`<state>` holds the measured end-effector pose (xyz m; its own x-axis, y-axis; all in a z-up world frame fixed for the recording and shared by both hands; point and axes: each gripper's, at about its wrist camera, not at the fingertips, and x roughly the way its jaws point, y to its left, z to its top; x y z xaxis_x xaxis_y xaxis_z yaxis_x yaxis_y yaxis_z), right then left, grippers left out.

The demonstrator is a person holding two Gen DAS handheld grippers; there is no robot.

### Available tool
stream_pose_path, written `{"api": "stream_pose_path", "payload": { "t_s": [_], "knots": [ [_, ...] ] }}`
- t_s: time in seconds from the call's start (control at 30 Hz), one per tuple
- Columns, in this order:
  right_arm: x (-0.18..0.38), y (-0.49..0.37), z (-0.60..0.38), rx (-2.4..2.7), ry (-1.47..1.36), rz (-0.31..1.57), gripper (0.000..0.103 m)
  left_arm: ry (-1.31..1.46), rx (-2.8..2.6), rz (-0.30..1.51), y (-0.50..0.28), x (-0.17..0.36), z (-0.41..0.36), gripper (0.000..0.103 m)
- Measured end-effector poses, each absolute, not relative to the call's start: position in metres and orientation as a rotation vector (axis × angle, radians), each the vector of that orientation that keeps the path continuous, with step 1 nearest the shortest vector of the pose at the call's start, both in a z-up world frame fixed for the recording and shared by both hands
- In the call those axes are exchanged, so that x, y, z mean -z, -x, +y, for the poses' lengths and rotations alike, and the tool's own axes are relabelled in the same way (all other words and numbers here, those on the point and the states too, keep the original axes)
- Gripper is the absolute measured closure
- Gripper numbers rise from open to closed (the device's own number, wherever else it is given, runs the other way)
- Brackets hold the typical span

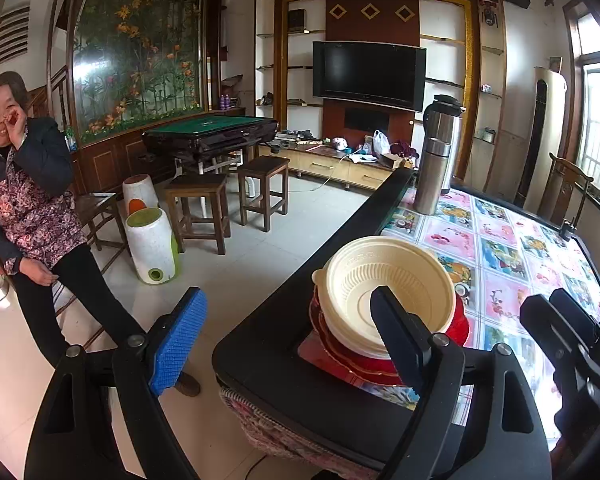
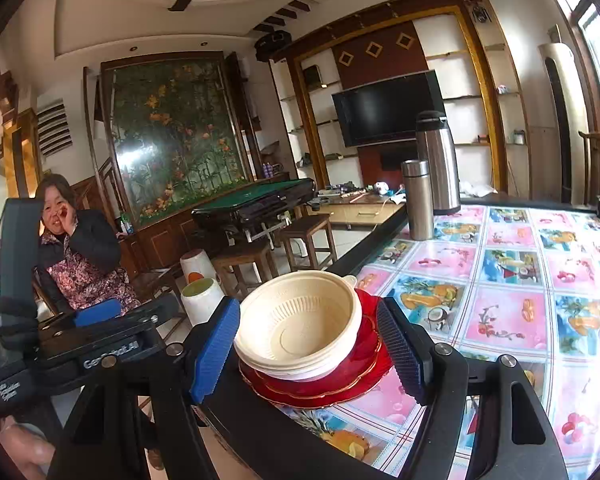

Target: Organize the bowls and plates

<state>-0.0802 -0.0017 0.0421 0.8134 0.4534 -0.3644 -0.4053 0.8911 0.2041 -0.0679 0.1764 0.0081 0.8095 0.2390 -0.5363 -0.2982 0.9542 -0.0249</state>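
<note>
My left gripper (image 1: 288, 344) is released: its blue-padded fingers stand wide apart with nothing between them. In the left wrist view, one finger (image 1: 178, 336) hangs over the floor at 7 o'clock, off the table edge; the other finger (image 1: 400, 340) sits at 5 o'clock, in front of the stack.

My right gripper (image 2: 312, 348) is also released. Its fingers flank the stack without touching it, as far as the right wrist view shows.

The stack sits near the corner of the table (image 2: 512, 280), on the fruit-patterned cloth, at about 6 o'clock in both views. It consists of cream bowls (image 2: 300, 324) nested upright inside one another, resting on red plates (image 2: 340, 380) with gold rims. The count of bowls and plates cannot be read reliably.

Two steel flasks stand upright at 1 o'clock, well apart from the stack: a tall flask (image 2: 438, 164) with a black cap, and a shorter flask (image 2: 418, 200) just beside it.

A seated person (image 1: 24, 200) is at 9 o'clock, beyond the table, with one hand raised.
</note>
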Motion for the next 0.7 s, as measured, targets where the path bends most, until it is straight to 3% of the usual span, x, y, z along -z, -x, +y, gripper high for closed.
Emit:
{"api": "stream_pose_path", "payload": {
  "t_s": [0.7],
  "knots": [
    [-0.041,0.068,0.014,-0.5,-0.107,0.447,0.03,0.128,-0.313,0.58,0.065,-0.005,0.19,0.009]
  ]
}}
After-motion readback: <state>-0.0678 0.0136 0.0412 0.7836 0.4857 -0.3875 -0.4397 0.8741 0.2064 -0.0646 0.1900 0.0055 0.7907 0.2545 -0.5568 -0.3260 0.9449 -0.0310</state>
